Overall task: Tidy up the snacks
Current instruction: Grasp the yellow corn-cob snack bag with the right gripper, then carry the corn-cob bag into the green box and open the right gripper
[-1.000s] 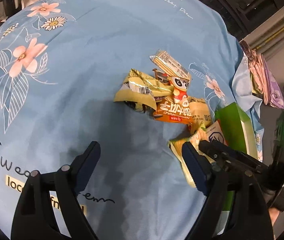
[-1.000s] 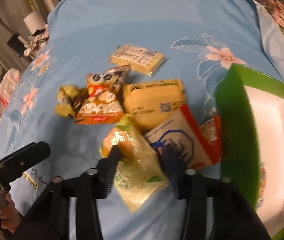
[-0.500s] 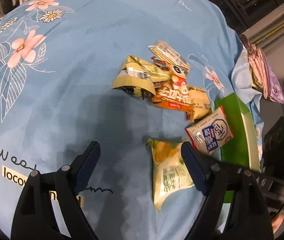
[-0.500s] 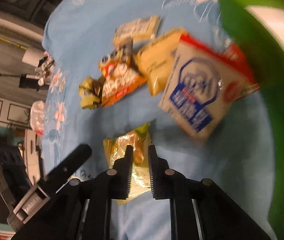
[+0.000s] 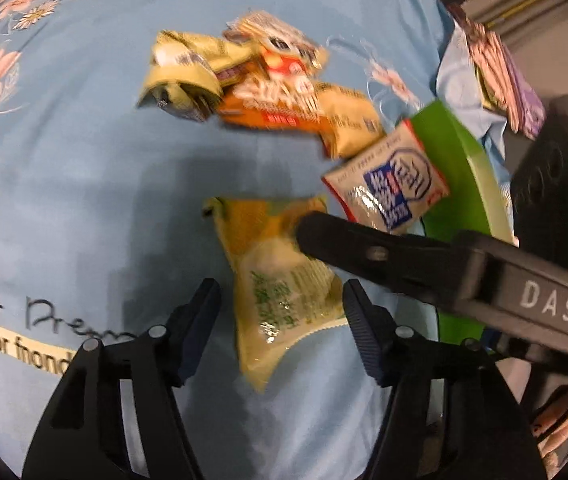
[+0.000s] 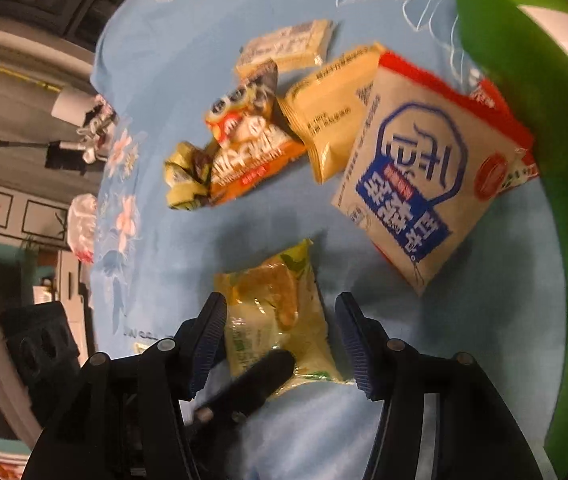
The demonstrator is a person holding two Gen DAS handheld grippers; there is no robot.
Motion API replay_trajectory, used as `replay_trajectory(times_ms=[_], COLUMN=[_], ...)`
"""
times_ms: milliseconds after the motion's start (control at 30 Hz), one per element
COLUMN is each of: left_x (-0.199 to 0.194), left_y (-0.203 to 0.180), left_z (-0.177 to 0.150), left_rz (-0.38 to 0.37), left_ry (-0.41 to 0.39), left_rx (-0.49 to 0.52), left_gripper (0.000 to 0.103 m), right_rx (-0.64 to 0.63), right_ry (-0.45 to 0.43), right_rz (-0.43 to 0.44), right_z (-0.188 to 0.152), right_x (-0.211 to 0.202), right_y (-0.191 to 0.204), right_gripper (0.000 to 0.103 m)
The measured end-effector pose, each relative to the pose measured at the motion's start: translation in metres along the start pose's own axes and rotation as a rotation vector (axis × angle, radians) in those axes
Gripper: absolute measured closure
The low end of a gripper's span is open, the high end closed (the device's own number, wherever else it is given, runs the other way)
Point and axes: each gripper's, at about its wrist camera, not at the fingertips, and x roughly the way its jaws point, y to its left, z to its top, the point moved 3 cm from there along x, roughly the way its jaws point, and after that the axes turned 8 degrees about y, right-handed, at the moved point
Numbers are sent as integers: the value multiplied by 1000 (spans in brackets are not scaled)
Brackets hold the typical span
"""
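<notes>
Yellow-green snack packet (image 5: 284, 280) lies flat on the blue floral sheet (image 5: 64, 160), apart from the snack pile (image 5: 268, 76), green box (image 5: 456, 168) off to the right. Packet's long axis runs roughly along both wrist views, straight ahead between the fingers. Left hand-held gripper (image 5: 280, 316) is released, straddling the packet's near end. Right hand-held gripper (image 6: 280, 332) is also released, straddling it from the opposite side. Both equally near; the left fingertip (image 6: 268, 368) overlaps the packet.
</notes>
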Motion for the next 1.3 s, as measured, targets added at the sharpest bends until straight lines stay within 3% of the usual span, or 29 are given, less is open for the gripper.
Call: replay_trajectory(times_ms=[100, 233, 433, 767, 1000, 1300], left_x=[3, 6, 0, -39, -68, -82], left_y=[-7, -11, -21, -49, -78, -129], left_z=[0, 1, 1, 3, 4, 9], left_rz=[30, 29, 36, -2, -12, -64], left_ry=[-24, -46, -107, -314, -446, -518], left_rx=[33, 54, 85, 160, 226, 355], left_gripper=[40, 56, 62, 63, 63, 63], right_rx=[-31, -79, -98, -193, -228, -201], right_ry=[24, 11, -26, -226, -354, -522], right_rz=[-25, -48, -33, -65, -38, -50], right_z=[0, -3, -5, -13, -19, -29], right_x=[12, 12, 4, -50, -96, -152], right_y=[4, 10, 14, 42, 52, 43], right_gripper=[45, 45, 56, 56, 56, 56])
